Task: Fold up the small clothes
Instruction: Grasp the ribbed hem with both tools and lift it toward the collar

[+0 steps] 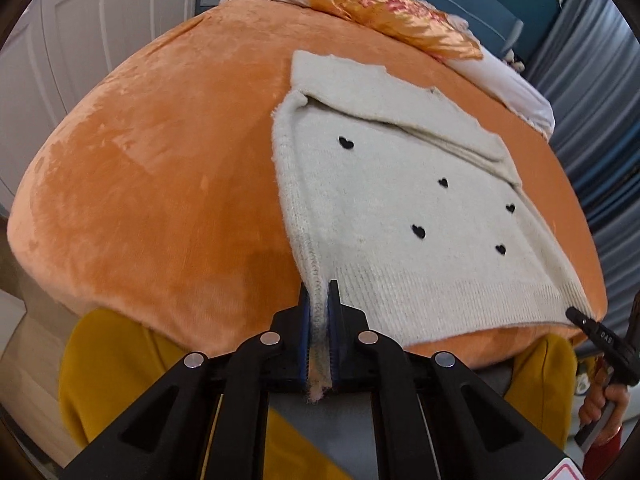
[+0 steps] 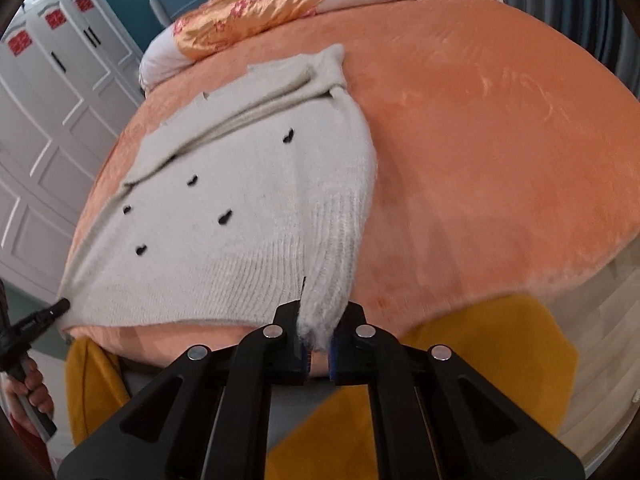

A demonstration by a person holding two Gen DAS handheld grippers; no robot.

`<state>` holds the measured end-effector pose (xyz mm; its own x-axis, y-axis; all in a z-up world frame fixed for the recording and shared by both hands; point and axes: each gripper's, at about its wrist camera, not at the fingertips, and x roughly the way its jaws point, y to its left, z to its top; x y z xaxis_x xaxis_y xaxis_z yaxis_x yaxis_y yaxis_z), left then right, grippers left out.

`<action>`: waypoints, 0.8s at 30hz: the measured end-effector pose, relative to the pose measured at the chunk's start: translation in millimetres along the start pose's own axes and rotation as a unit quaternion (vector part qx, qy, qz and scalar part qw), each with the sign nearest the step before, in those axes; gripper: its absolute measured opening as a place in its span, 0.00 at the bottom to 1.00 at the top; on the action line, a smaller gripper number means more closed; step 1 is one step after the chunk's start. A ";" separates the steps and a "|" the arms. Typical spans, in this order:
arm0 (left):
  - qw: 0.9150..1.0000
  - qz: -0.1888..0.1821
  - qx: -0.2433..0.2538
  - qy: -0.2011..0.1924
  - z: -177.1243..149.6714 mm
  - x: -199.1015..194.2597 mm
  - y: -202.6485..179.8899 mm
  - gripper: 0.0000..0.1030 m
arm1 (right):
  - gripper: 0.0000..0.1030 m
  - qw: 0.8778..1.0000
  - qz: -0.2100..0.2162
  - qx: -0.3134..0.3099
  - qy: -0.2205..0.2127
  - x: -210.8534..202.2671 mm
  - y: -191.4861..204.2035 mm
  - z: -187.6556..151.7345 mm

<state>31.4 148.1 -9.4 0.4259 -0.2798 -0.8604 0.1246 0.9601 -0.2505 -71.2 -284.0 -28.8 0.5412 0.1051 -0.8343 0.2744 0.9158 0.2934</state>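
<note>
One cream sweater (image 1: pixel 400 208) lies flat on one orange bed (image 1: pixel 160 160), with its ribbed bottom edge at the near side. It has small black hearts (image 1: pixel 419 231) on it; five can be counted in each view. Its sleeves are folded across the top part, toward 12 o'clock. There are two claws. The left claw (image 1: pixel 319 320) sits at 6 o'clock in its own view, and its two blue pads (image 1: pixel 305 332) are pressed together on the sweater's bottom left corner. The right claw (image 2: pixel 318 336) sits at 6 o'clock in its view too, and it pinches the bottom right corner, which bunches up between the pads. One shiny orange pillow with pink flowers (image 1: pixel 384 12) rests at the far end of the bed, at 12 o'clock. White cupboard doors (image 2: pixel 48 120) stand at 9 o'clock in the right view. The person's yellow trousers (image 2: pixel 480 360) show below the bed's edge.
</note>
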 end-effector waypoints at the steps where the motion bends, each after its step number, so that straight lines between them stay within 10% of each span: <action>1: 1.000 0.003 0.004 0.004 -5.6 -2.1 0.2 0.05 | 0.04 1.000 -0.001 -0.003 0.008 -1.4 -1.9 -6.5; 14: 0.992 0.005 0.016 0.122 -113.0 -68.0 21.5 0.04 | 0.04 0.981 -0.010 -0.132 0.140 -69.7 9.1 -83.9; 24: 0.995 -0.012 -0.007 -0.101 50.1 -69.0 5.4 0.04 | 0.04 0.992 0.067 -0.021 -0.108 -75.3 7.8 74.0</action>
<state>47.5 172.6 70.9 0.5938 -0.2949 -0.7486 0.1246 0.9529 -0.2765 -50.9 -313.5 70.9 0.7301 0.1461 -0.6676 0.1573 0.9147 0.3722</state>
